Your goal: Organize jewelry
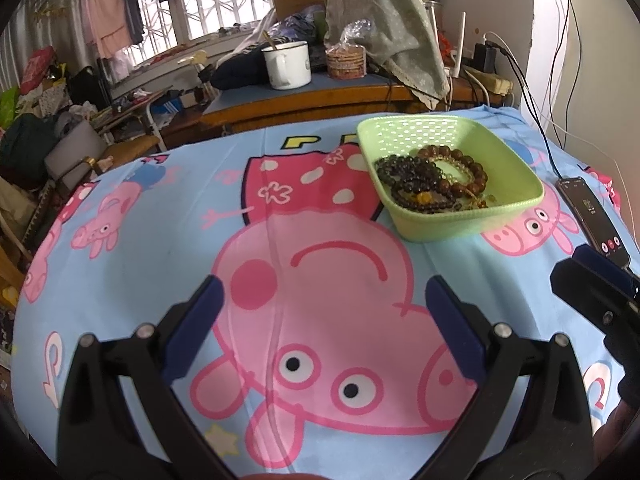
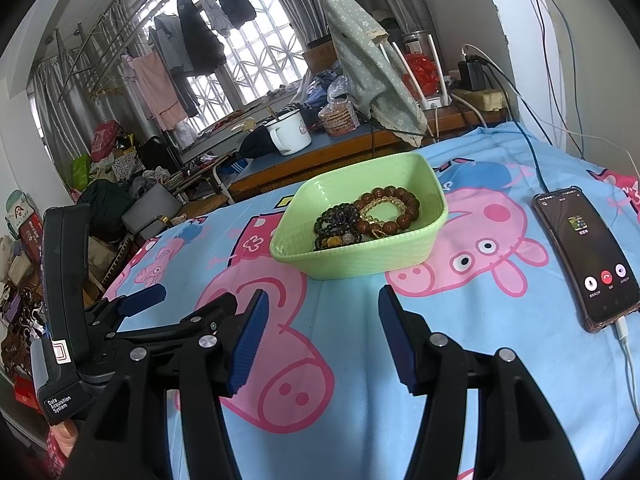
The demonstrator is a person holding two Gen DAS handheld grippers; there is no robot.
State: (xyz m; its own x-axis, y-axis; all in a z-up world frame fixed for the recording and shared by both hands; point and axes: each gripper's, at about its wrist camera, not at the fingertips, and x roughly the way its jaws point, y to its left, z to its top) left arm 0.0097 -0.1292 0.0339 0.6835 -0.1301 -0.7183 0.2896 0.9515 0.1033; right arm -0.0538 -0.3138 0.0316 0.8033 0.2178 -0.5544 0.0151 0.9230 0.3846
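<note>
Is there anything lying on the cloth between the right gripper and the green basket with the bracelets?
Nothing visible. Only bare cartoon cloth lies between the open right gripper and the green basket. The phone lies off to the right, apart.

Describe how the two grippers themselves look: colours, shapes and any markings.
Both grippers, left gripper and right gripper, have black angular plastic arms with round silver bolts. Each finger ends in a flat, dark blue ribbed pad. The right wrist view shows the left unit's black handle with a white label reading "Data Acquisition System".
</note>
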